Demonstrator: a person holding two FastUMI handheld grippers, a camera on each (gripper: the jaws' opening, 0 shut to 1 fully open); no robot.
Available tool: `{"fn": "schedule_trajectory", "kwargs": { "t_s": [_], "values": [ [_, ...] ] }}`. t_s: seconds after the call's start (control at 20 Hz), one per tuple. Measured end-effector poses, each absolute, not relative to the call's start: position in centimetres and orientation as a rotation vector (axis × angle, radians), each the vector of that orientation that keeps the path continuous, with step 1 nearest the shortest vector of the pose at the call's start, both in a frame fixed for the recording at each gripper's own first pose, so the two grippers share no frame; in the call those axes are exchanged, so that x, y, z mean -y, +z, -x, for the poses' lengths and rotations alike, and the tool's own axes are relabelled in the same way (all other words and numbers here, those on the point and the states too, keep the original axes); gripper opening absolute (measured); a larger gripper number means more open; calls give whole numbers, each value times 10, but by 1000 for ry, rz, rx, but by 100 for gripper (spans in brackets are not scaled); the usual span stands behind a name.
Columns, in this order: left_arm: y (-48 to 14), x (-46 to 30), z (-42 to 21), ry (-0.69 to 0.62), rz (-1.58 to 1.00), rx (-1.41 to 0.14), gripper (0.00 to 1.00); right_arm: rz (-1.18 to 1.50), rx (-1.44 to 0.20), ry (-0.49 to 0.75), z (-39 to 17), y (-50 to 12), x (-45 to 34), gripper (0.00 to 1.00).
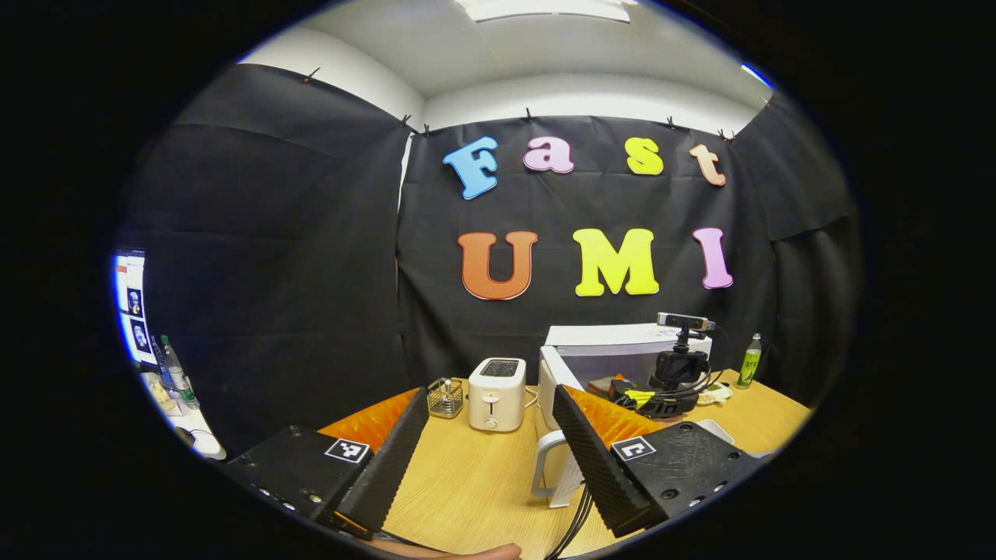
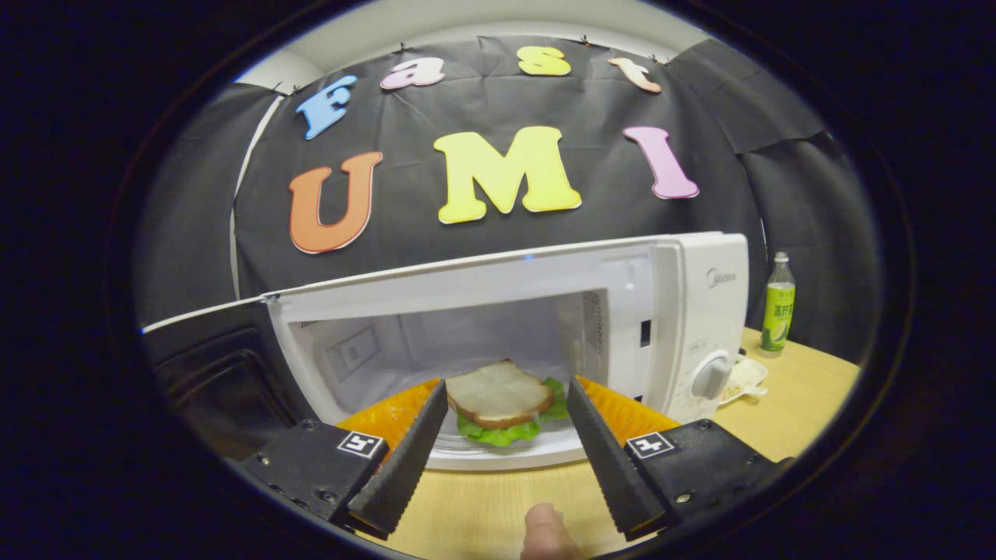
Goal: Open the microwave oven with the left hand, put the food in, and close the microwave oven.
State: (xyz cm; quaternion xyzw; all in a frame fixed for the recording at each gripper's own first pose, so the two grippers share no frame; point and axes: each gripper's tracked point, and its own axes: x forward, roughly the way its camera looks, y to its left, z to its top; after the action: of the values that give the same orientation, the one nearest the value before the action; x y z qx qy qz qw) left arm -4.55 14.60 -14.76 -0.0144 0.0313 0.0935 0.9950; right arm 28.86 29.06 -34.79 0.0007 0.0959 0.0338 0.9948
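The lettuce-and-bread sandwich (image 2: 500,403) is seen inside the white microwave oven (image 2: 545,327), ahead of the spread, empty right gripper (image 2: 500,451); its door (image 2: 210,373) is left unclosed.

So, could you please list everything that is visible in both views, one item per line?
microwave oven: 1, white, on the table, door open
sandwich: 1, pale bread with green lettuce, inside the oven
toaster: 1, white, on the table
wire basket: 1, metal, left of the toaster
green bottle: 1, right of the oven
table: 1, light wood
left tool: 1, open, over the table
right tool: 1, open, before the oven
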Motion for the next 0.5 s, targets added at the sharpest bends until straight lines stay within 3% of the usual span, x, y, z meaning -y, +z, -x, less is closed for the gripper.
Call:
{"fn": "schedule_trajectory", "kwargs": {
  "t_s": [0.05,0.1,0.5],
  "values": [
    [-145,-144,50,186,27,-59,97,15,-193,61,-280,-343,-284,93],
    [-143,-141,55,181,23,-55,97,39,-191,52,-271,-337,-275,98],
    [-131,-131,71,152,1,-40,96,98,-59,117,-180,-250,-217,98]
  ]
}}
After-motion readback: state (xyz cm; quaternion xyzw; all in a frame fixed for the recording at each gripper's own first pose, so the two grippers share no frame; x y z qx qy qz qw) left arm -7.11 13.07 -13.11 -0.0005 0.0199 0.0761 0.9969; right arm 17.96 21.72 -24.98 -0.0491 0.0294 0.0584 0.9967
